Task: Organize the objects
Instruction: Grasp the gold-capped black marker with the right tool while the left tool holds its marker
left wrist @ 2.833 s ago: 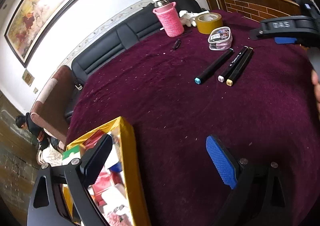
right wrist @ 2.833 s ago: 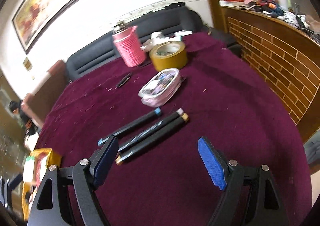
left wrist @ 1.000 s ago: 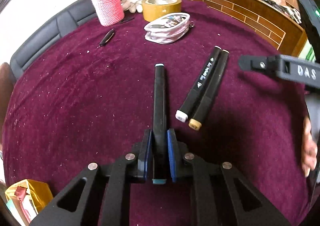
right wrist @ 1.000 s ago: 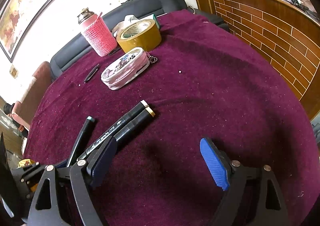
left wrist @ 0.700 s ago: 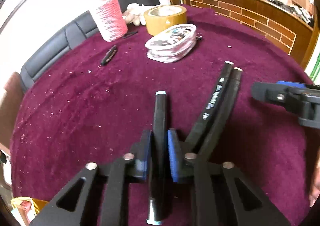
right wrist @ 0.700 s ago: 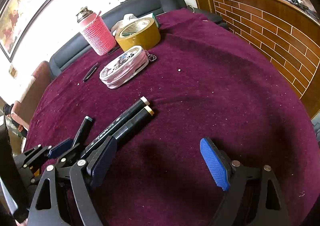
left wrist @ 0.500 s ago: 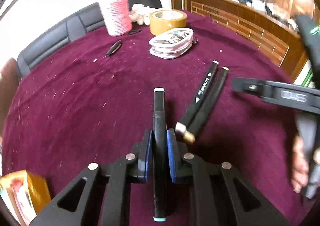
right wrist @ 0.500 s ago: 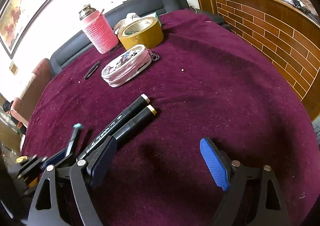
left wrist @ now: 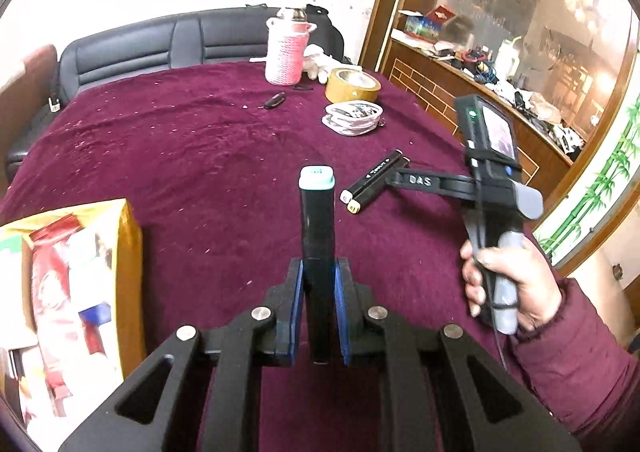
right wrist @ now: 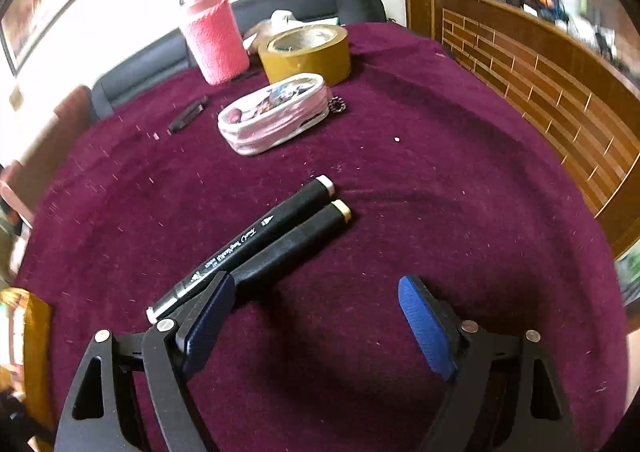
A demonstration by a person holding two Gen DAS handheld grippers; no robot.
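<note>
On the left, your yellow box (left wrist: pixel 132 272) sits at the near table edge. Your left gripper (left wrist: pixel 319 316) has lifted the teal-capped marker (left wrist: pixel 317 252) clear of the cloth, jaws clamped on its barrel, ready for boxing. Right of it, your right gripper (right wrist: pixel 316 316) hangs wide open over the two remaining markers (right wrist: pixel 280 236). Only the left view shows the marker you carry

On the table (right wrist: pixel 440 172), 2 markers (right wrist: pixel 276 236) lie side by side near the middle. Beyond them sits a pouch (right wrist: pixel 276 114), with tape (right wrist: pixel 306 52) behind it and a bottle (right wrist: pixel 212 44) far left of the tape. A box (left wrist: pixel 72 292) sits near left.
</note>
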